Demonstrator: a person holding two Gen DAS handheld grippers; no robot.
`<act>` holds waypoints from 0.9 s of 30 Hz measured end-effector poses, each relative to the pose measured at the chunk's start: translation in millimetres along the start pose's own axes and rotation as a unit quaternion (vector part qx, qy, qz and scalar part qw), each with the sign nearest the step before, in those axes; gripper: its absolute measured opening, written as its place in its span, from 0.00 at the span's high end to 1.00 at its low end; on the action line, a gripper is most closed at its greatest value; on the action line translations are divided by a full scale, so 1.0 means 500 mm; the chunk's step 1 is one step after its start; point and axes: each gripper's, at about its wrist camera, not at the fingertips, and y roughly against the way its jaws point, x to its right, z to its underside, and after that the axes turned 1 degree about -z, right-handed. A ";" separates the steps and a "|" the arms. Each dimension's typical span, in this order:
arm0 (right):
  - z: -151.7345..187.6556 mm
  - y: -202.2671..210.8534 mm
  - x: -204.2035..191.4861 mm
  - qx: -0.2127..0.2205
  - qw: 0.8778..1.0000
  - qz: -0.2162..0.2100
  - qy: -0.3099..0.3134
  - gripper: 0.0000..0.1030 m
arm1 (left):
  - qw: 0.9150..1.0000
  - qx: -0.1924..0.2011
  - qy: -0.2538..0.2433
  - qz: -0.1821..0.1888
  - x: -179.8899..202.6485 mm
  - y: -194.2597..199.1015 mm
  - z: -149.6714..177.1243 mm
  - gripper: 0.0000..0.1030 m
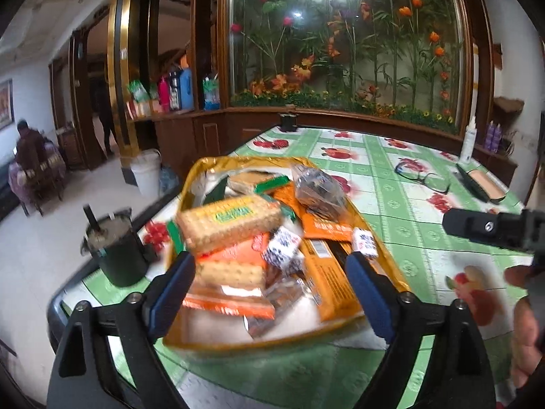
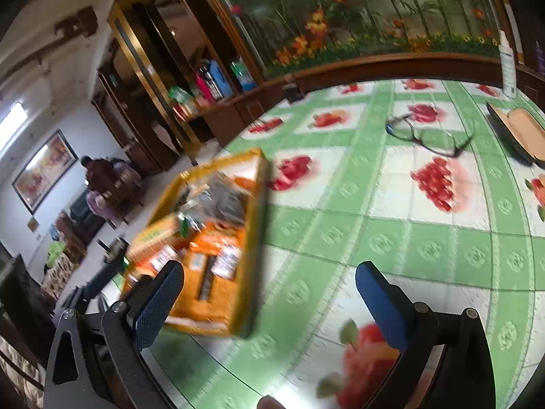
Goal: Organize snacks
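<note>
A table [image 1: 402, 225] under a green-checked cloth printed with red fruit fills both views. On it sits the gold-rimmed tray [image 1: 201, 173], the landmark here, heaped with snacks. The tray stands near the table's left edge.

Inside the tray, a long cracker pack [image 1: 231, 225] with a green label lies on top toward the left side, over an orange-wrapped cracker pack [image 1: 231, 272]. To their right lies an orange flat box [image 1: 330, 283], and toward the far side a clear bag of dark pieces [image 1: 318, 191]. Small blue-and-white wrapped sweets [image 1: 284, 250] sit in the middle.

Left of the tray stands a dark mug [image 1: 117, 255] with a utensil handle sticking out. Beyond the tray's right side, well apart from it, lie black-framed eyeglasses [image 1: 424, 179], and further right an open glasses case [image 1: 483, 184] and a white bottle [image 1: 468, 143].

The left gripper [image 1: 272, 293] hangs over the near part of the tray, its jaws spread wide with nothing pinched. The right gripper [image 2: 272, 300] is just right of the tray, over bare cloth, jaws also spread wide and empty. Motion blur softens the tray in the right wrist view.
</note>
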 end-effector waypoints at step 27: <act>0.052 0.028 -0.078 -0.001 0.996 -0.009 0.085 0.00 | 0.988 -0.035 0.007 -0.152 -0.045 0.081 0.025 0.00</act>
